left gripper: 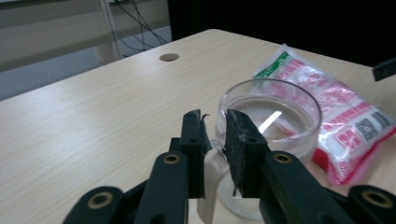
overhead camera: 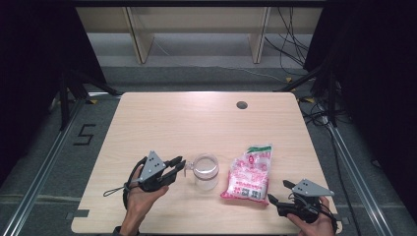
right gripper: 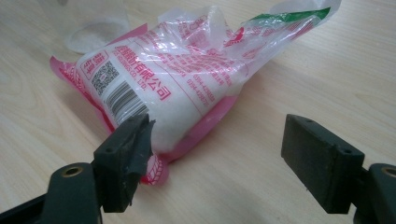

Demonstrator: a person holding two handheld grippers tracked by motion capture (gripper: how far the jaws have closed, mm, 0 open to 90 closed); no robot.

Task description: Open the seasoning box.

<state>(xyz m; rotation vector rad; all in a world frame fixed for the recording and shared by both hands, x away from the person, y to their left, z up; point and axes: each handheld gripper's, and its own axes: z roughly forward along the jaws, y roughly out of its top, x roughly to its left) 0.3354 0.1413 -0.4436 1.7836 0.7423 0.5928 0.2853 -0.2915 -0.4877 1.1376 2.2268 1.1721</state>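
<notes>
Where the left gripper meets the table's near middle, we list one clear glass mug, upright, with something clear lying low inside it. Its handle sits between the two black jaws, which are drawn in close around it; we cannot make out for certain whether the pads press the glass. In the high view the left gripper comes at the mug from its left side, carried in the person's left hand.

Just right of the mug, apart from it, we list one plastic bag, lying flat, clear with pink edges and a green corner, holding a white grainy filling. Its printing is red, in Chinese characters, with the letters "CO., LTD." readable in the right gripper view beside one barcode and one square QR code. We read no brand name.

The right gripper is counted next: jaws spread wide, nothing between them, the left jaw touching or just short of the bag's near end. In the high view it rests at the table's near right corner.

Further out, we list one round hole in the tabletop, and one number "5" marked on the floor.
</notes>
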